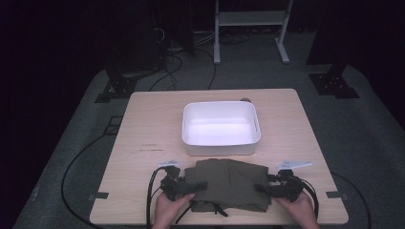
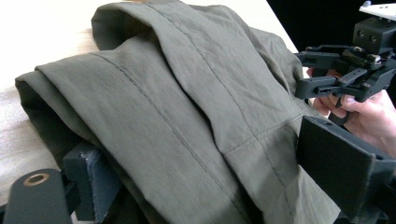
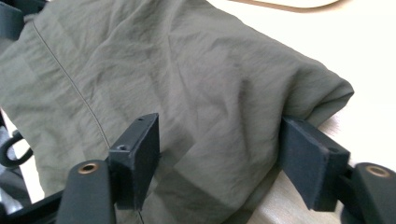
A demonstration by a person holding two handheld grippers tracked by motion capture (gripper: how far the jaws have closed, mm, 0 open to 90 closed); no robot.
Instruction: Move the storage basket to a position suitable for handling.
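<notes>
A folded olive-green garment (image 1: 230, 181) lies at the table's near edge, a dark drawstring trailing from its front. My left gripper (image 1: 197, 187) is at its left end, held in a hand, jaws wide apart with the cloth's edge between them. In the left gripper view the garment (image 2: 187, 107) runs between the pads (image 2: 93, 182). My right gripper (image 1: 263, 189) stands at the garment's right end, also open, straddling the folded edge (image 3: 219, 93). Both its pads (image 3: 140, 154) rest against the cloth without squeezing it.
A white rectangular tub (image 1: 220, 104), with nothing in it, stands just behind the garment at mid-table. The wooden table (image 1: 143, 124) has bare room left and right of the tub. Cables trail from both grippers off the near edge. A white frame stands on the floor beyond.
</notes>
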